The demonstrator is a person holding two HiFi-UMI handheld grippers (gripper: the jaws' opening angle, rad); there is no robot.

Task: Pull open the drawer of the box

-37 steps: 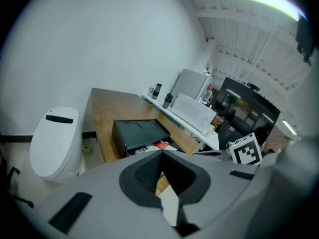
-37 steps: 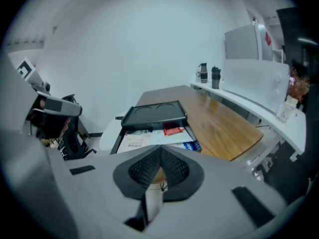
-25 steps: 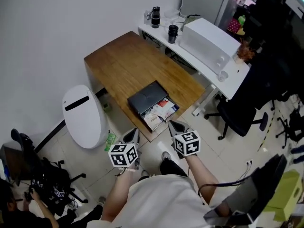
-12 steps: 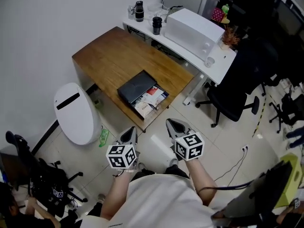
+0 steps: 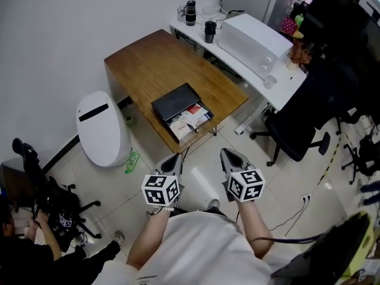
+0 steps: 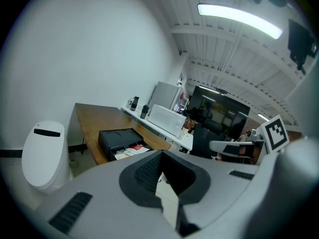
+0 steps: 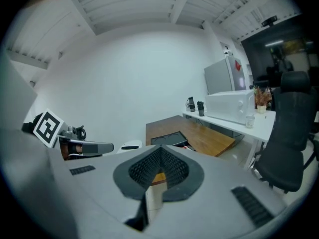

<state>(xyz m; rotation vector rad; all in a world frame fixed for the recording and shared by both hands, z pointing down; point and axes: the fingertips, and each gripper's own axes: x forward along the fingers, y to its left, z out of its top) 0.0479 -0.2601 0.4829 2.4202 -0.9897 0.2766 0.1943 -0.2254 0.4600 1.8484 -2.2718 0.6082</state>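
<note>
showing papers (image 5: pixel 187 119) too small to read, drawer (image 5: pixel 195 129) stands open.

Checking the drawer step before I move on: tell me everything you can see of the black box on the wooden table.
The box is a low, flat, black case, plastic by its look, lying flat near the front edge of the wooden table. Its drawer is pulled out toward that edge, with white and red printed papers showing inside. Nothing but the table touches it.

Black box (image 5: pixel 176 102) near wooden table's front edge, its drawer (image 5: pixel 191 122) pulled open, papers inside.
</note>
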